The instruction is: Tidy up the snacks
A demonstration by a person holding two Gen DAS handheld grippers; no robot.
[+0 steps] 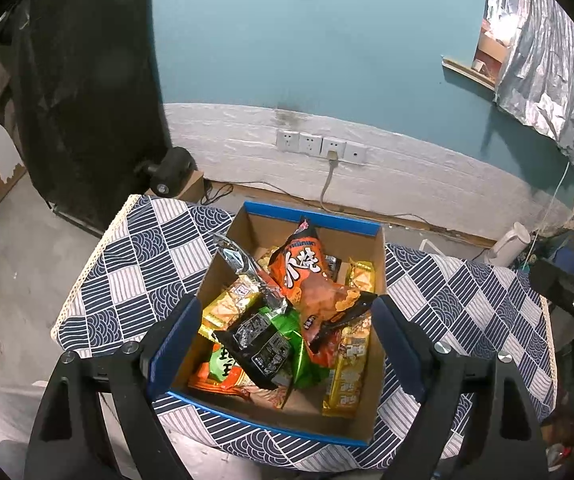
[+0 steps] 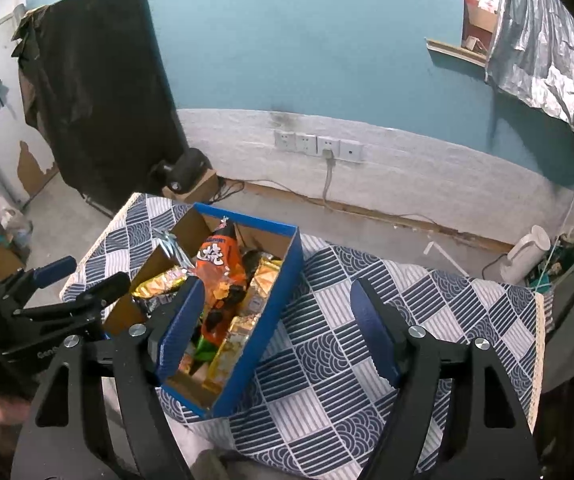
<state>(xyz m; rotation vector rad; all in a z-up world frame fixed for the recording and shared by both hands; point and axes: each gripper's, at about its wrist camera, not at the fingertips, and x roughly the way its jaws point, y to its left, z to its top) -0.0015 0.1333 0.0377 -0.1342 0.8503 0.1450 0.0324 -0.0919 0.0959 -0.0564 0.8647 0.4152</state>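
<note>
A blue-edged cardboard box (image 1: 373,372) stands on a table with a blue and white patterned cloth (image 1: 135,264). It holds several snack packets: an orange bag (image 1: 307,272) on top, a black and green bag (image 1: 271,344), and yellow packets (image 1: 347,364). My left gripper (image 1: 287,320) is open and empty, above the box with its jaws spread about the box's width. My right gripper (image 2: 279,312) is open and empty, over the box's right wall (image 2: 275,300) and the cloth (image 2: 327,352). The orange bag (image 2: 219,264) also shows in the right wrist view. The left gripper (image 2: 83,280) is seen at the left there.
A black draped object (image 1: 87,92) stands at the back left with a small black device (image 1: 171,172) at its foot. Wall sockets (image 1: 319,146) with a cable are behind the table. A white appliance (image 1: 513,244) stands on the floor at right. Silver foil (image 1: 547,64) hangs upper right.
</note>
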